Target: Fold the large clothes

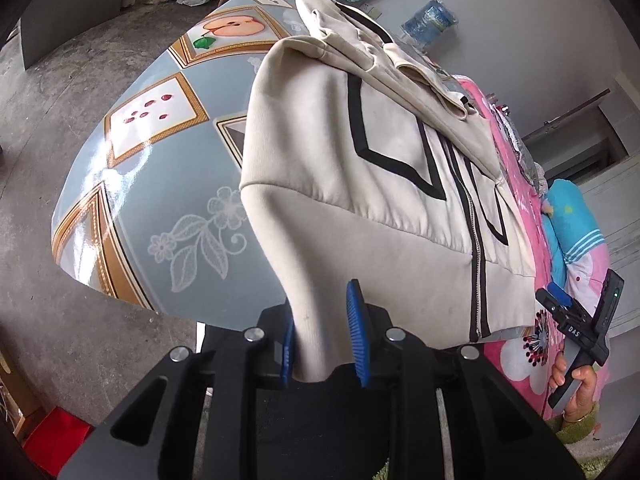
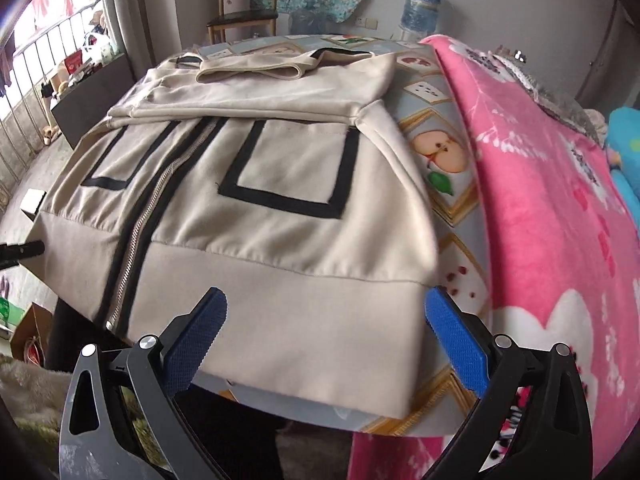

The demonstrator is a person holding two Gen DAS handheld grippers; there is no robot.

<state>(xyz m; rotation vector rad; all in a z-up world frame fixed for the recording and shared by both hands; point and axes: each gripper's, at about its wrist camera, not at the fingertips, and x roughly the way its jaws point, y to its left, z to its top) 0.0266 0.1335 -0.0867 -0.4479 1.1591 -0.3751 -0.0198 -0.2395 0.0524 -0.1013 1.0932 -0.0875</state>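
Note:
A cream zip-up jacket [image 1: 360, 200] with black stripe trim lies flat on the table, sleeves folded across its upper part. My left gripper [image 1: 320, 320] is shut on the jacket's hem corner, with the cloth pinched between its blue pads and lifted off the table edge. In the right wrist view the jacket [image 2: 260, 220] fills the middle, zipper running down its left half. My right gripper [image 2: 325, 300] hangs open above the near hem band, and nothing is between its fingers. The right gripper [image 1: 560, 304] also shows in the left wrist view, held in a hand beside the hem's far corner.
The table [image 1: 160, 200] has a glossy blue cover with fruit prints. A pink flowered blanket [image 2: 540, 200] is heaped along the jacket's right side. A wooden chair [image 2: 244, 12] and a water bottle [image 2: 424, 8] stand beyond the table. Bare concrete floor lies to the left.

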